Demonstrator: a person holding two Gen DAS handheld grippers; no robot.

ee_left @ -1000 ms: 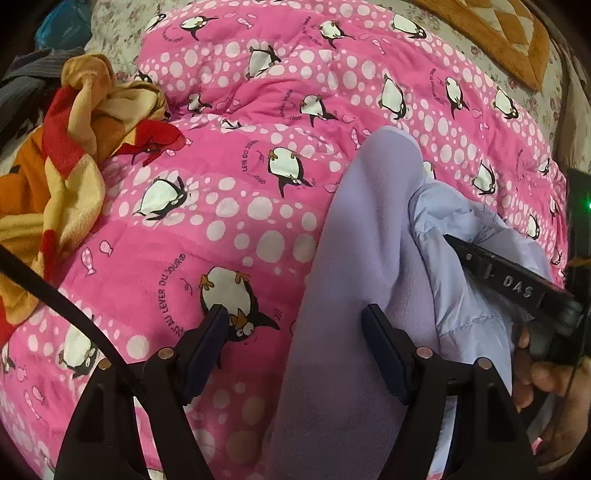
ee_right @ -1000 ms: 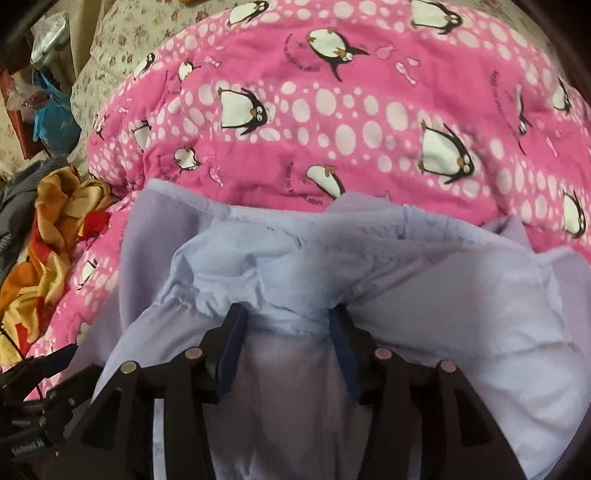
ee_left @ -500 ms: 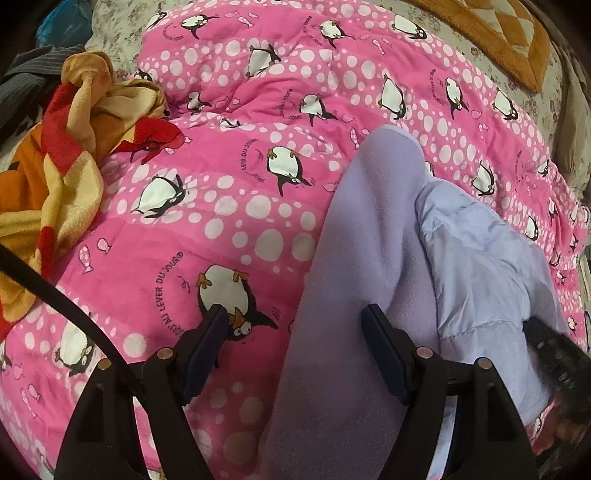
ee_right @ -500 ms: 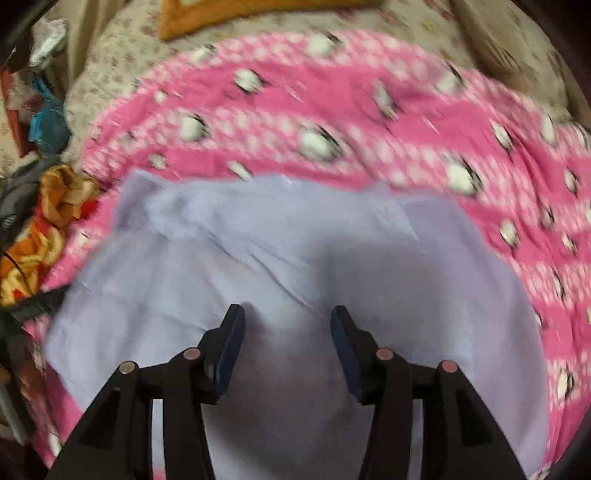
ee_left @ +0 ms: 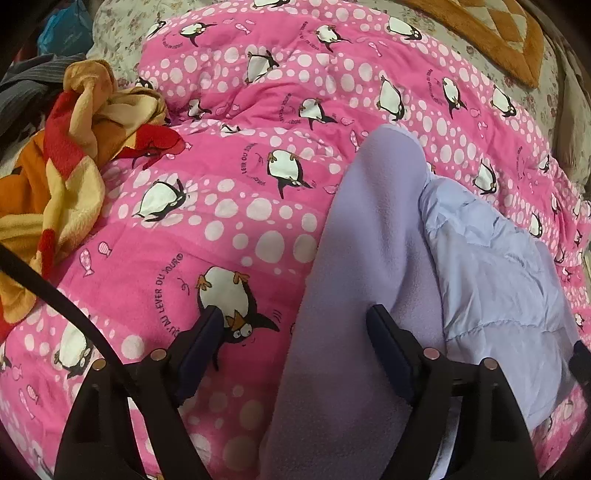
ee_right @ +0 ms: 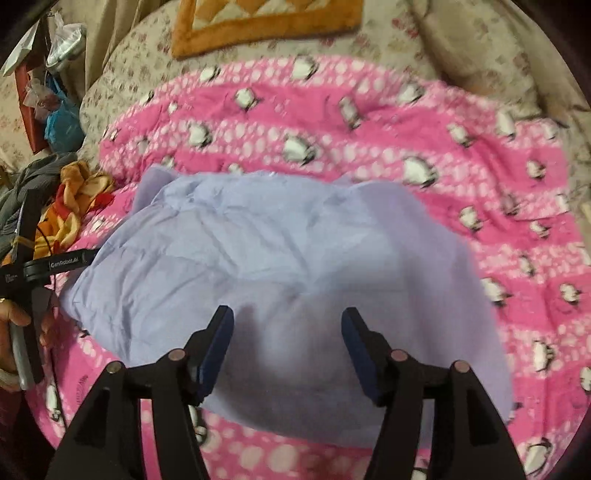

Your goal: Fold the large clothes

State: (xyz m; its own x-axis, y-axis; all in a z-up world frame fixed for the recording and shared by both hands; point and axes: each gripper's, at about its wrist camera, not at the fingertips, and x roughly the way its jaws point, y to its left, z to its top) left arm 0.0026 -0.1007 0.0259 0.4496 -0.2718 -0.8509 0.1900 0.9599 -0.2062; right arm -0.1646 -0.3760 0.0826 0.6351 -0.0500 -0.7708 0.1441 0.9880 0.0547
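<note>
A lilac garment is lying in a folded heap on a pink penguin blanket that is covering the bed. Seen from the right wrist, the garment is filling the middle of the view, its smooth quilted side facing up and a fleecy edge peeking out along the far side. The right claw is hovering over the near part of the heap with its jaws spread wide, holding nothing. The left claw is also standing open and gripping nothing; one finger is sitting over the blanket, the other over the fleecy side of the garment, whose edge is running between them. A crumpled orange, yellow and red cloth is lying on the blanket well off to the left of the garment. Beyond the blanket, a floral bedsheet is showing, with an orange-bordered quilted mat resting on it. The right wrist view is slightly blurred.
</note>
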